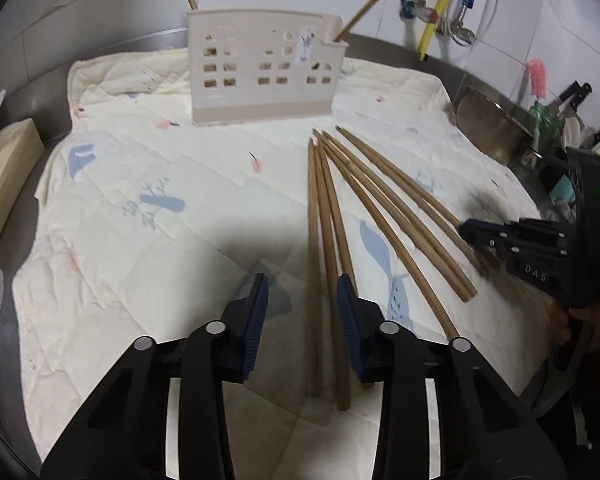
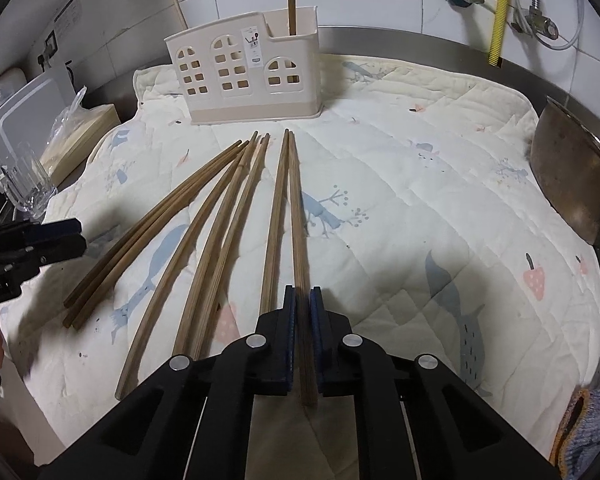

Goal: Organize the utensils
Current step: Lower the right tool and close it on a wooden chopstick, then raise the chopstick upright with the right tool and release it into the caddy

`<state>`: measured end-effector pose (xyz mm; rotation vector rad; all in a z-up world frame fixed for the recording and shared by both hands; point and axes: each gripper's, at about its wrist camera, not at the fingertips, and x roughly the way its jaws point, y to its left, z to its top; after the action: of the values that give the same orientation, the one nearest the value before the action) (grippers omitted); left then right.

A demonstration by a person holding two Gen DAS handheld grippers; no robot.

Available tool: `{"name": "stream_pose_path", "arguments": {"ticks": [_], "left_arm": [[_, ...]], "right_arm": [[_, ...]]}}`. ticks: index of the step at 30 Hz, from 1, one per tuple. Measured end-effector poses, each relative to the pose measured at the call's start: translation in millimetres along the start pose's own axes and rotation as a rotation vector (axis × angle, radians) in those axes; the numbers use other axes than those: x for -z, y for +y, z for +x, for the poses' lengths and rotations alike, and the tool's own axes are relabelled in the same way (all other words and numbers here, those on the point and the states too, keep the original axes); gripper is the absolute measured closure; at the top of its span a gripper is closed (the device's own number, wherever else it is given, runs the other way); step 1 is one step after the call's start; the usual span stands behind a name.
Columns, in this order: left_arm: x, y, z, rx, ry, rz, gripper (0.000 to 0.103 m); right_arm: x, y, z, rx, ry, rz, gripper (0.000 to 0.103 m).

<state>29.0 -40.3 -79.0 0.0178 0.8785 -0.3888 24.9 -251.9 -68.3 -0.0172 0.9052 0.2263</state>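
Right gripper [image 2: 302, 294]: was clamped on one chopstick [image 2: 299, 216] lying on the quilted cloth [image 2: 420, 200].
Left gripper [image 1: 302, 284]: stood partly open around other chopsticks [image 1: 324, 216], pads apart from them.
Holder [image 2: 244, 76]: stood upright beyond the chopstick tips.

Long brown wooden chopsticks [image 2: 236, 216] lie fanned on the quilted cloth, tips converging toward the far side. Beyond them a cream plastic utensil holder [image 2: 244, 76] with window cut-outs stands upright, two chopsticks standing in it.
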Motion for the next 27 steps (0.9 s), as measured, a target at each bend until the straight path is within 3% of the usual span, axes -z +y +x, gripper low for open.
{"name": "stream_pose_path", "arguments": {"ticks": [8,23,27], "left_arm": [[2.9,-1.4,18.5,0.009,0.043,-0.008,0.085],[3.1,-7.6,28.2,-0.021,0.054,0.026,0.088],[0.7,-9.4,25.8,-0.031,0.051,0.026,0.097]], "right_arm": [[0.7,-2.2,-1.9,0.0,-0.004,0.004,0.096],[3.1,-1.9,3.2,0.003,-0.009,0.011,0.096],[3.4,-1.4,1.3,0.003,-0.019,0.012,0.096]]}}
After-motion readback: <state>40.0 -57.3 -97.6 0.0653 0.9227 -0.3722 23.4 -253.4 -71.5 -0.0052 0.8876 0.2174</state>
